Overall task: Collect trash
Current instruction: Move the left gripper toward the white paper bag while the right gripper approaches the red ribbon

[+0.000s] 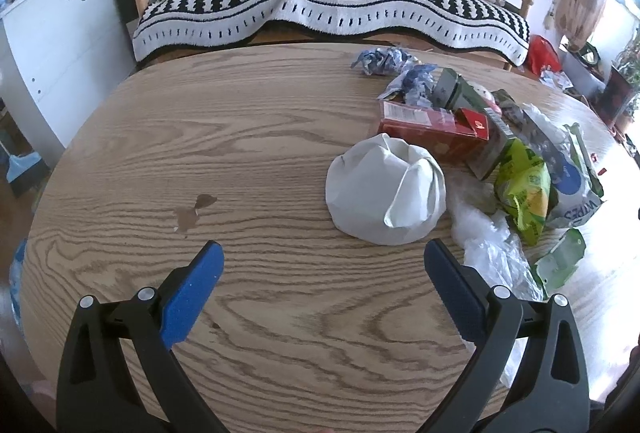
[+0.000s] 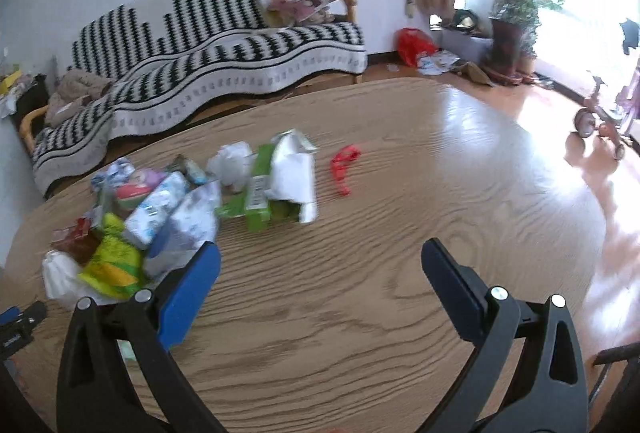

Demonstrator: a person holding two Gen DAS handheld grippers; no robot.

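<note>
Left wrist view: left gripper (image 1: 323, 253) nearest the lens, jaws spread fully wide, nothing between the blue pads, hovering over bare wood-grain worktop (image 1: 260, 137). Just beyond its right finger sits a crumpled white paper bowl (image 1: 386, 189), upside down on the worktop. To the right of the bowl, a heap of trash: clear plastic film (image 1: 492, 245) touching the bowl's near side, a red carton (image 1: 432, 125) behind the bowl, a yellow-green snack bag (image 1: 524, 189), a wipes packet (image 1: 572, 189), blue-white wrappers (image 1: 384, 59) at the far edge. Small dark stain (image 1: 196, 211) left of centre. Striped sofa (image 1: 320, 5) behind the worktop. Right wrist view: right gripper (image 2: 320, 253) also at full spread and empty, over bare worktop (image 2: 400, 193). Same trash heap lies ahead and left; a green carton (image 2: 260, 193) with torn white paper (image 2: 294, 173) on it, and a red strip (image 2: 344, 169) lying apart to the right. Frame slightly blurred.
</note>
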